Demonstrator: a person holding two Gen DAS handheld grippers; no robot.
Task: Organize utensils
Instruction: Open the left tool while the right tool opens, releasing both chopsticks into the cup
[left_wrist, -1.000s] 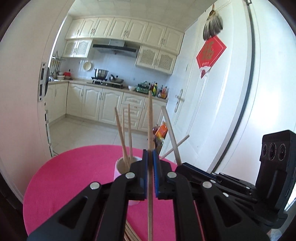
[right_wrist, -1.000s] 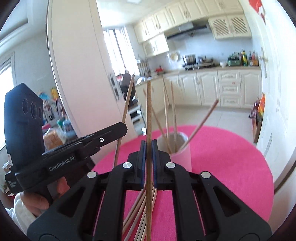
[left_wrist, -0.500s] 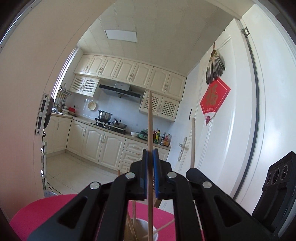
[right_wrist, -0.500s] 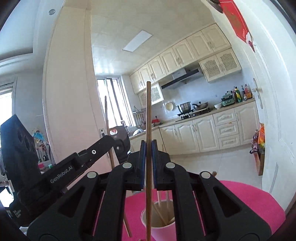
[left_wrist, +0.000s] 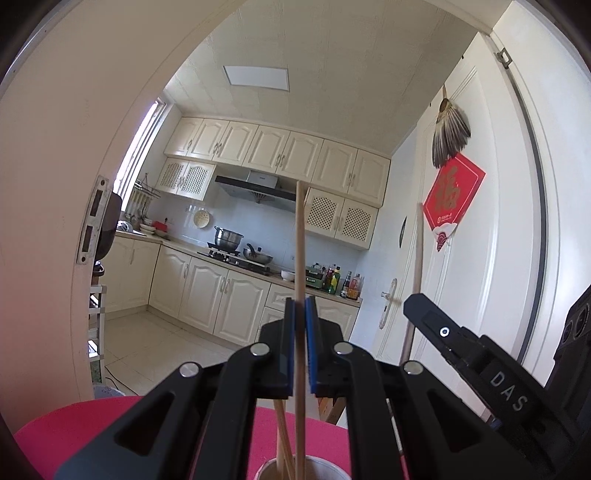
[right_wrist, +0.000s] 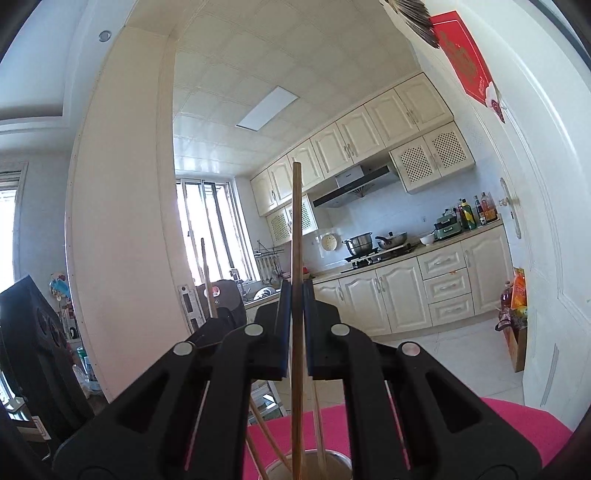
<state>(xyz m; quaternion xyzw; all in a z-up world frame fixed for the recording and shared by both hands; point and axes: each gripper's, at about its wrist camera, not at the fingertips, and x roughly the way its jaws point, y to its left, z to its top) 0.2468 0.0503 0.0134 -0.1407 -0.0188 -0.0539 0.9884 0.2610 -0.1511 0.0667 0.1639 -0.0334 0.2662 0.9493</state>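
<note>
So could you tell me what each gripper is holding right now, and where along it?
Each holds one upright wooden chopstick, pinched partway along its length: left gripper on a pale chopstick, right gripper on a darker chopstick.

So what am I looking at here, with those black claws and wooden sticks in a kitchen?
No robot here: a person holds a two-finger gripper in each hand, and each carries a wide-angle camera looking out along its fingers. One picture is from the left gripper, the other from the right gripper. Each is shut on an upright chopstick, the left chopstick and the right chopstick. Below them a cup with more chopsticks in it stands on a pink table. The kitchen behind is just background.
</note>
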